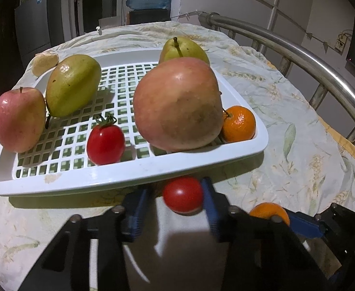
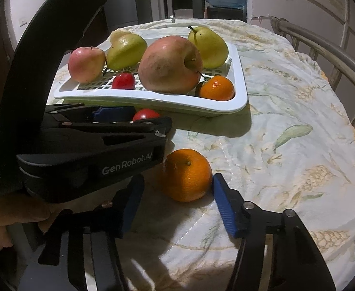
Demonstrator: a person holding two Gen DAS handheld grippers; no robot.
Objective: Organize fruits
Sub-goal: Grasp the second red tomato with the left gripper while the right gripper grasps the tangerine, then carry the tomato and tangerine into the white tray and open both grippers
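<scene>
A white slotted tray (image 1: 129, 177) (image 2: 153, 100) on the cloth holds two apples, two pears, a small tomato (image 1: 105, 143) and a mandarin (image 1: 238, 123). My left gripper (image 1: 175, 195) is open around a loose red tomato (image 1: 182, 195) (image 2: 145, 115) lying on the cloth just in front of the tray; its right pad touches the tomato, its left pad stands apart. My right gripper (image 2: 175, 189) is open around a loose mandarin (image 2: 187, 174) (image 1: 269, 212) on the cloth; its right pad touches the fruit's side.
A big apple (image 1: 177, 104) fills the tray's middle. A pale round fruit (image 1: 45, 61) lies behind the tray's far left. A metal rail (image 1: 298, 48) curves along the right. The left gripper's body (image 2: 92, 150) lies close to the left of my right gripper.
</scene>
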